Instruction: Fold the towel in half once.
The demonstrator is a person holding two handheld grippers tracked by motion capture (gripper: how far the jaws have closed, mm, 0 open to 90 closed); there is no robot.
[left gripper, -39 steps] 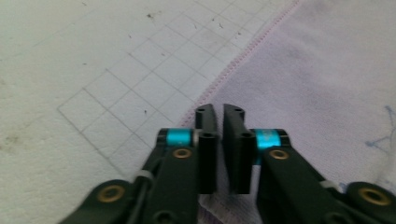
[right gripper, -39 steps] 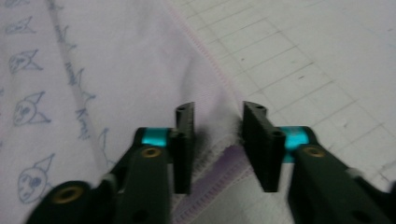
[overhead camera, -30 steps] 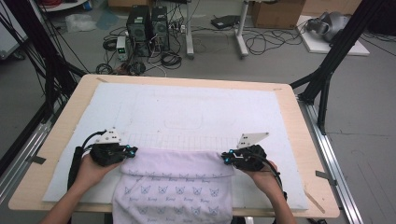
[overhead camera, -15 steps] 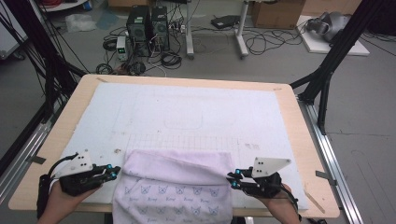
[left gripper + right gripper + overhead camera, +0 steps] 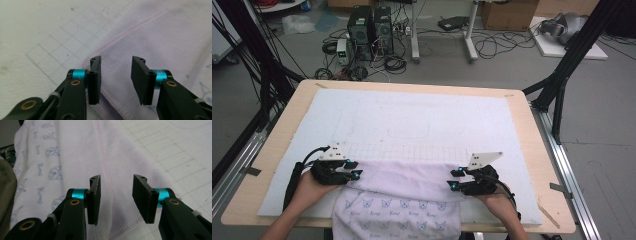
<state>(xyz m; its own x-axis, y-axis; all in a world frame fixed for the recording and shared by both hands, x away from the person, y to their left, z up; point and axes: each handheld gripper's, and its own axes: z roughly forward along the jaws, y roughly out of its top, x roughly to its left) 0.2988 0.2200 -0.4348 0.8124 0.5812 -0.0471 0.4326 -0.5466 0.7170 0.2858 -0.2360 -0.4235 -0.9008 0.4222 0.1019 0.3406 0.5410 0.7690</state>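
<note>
A pale lilac towel (image 5: 402, 192) with small cat-face prints lies at the front of the white mat (image 5: 422, 120), and its near part hangs over the table's front edge. My left gripper (image 5: 352, 171) sits at the towel's far left corner. In the left gripper view the gripper (image 5: 117, 60) is open, with the stitched corner of the towel (image 5: 160, 37) under its jaws. My right gripper (image 5: 453, 180) is at the far right corner. In the right gripper view it (image 5: 117, 178) is open over the towel (image 5: 75, 152), near a pink seam.
The mat carries faint grid lines and outlines and covers most of the wooden table (image 5: 542, 165). Beyond the table's far edge are computer towers (image 5: 372, 25), cables and a desk leg on the floor. Black frame struts (image 5: 562, 75) stand at both sides.
Half a second ago both grippers were nearer the front edge and out past the towel's sides. They have since moved inward and forward onto its far corners. The towel has barely shifted.
</note>
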